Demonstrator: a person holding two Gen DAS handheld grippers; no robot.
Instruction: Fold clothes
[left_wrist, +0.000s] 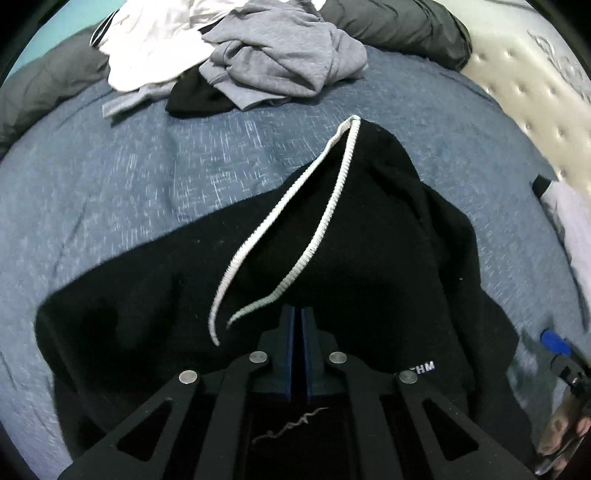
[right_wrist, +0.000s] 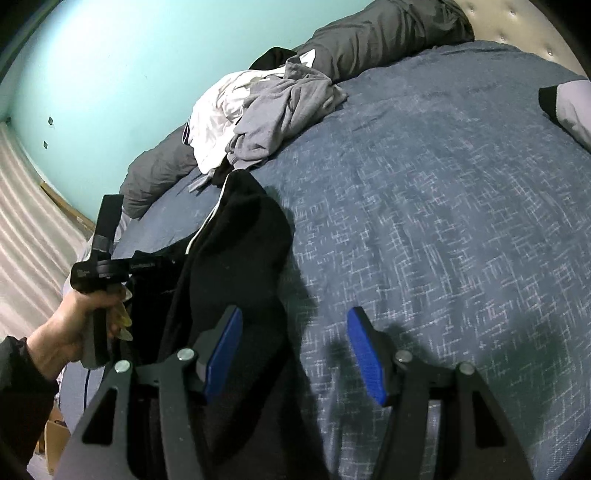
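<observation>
A black garment (left_wrist: 369, 258) with a white ribbed trim (left_wrist: 325, 221) lies spread on the blue bedspread (left_wrist: 129, 184). In the left wrist view it fills the lower half, and its trim loop peaks toward 12 o'clock. The left gripper (left_wrist: 300, 321) points steeply down at the garment; its blue pads are pressed together with no gap, right at the black cloth, though whether any fabric is pinched between them cannot be made out. Small white letters show on the cloth at about 4 o'clock from the pads.

In the right wrist view the right gripper (right_wrist: 295, 354) hovers over the bedspread with its blue pads (right_wrist: 225, 350) well apart and nothing between them; the garment's edge lies just beside the left-hand pad. At 9 o'clock a hand (right_wrist: 70, 332) grips the other tool's handle.

At 12 o'clock, a heap of clothes (left_wrist: 258, 59), grey, white and black, sits on the bed, well apart from the garment.
</observation>
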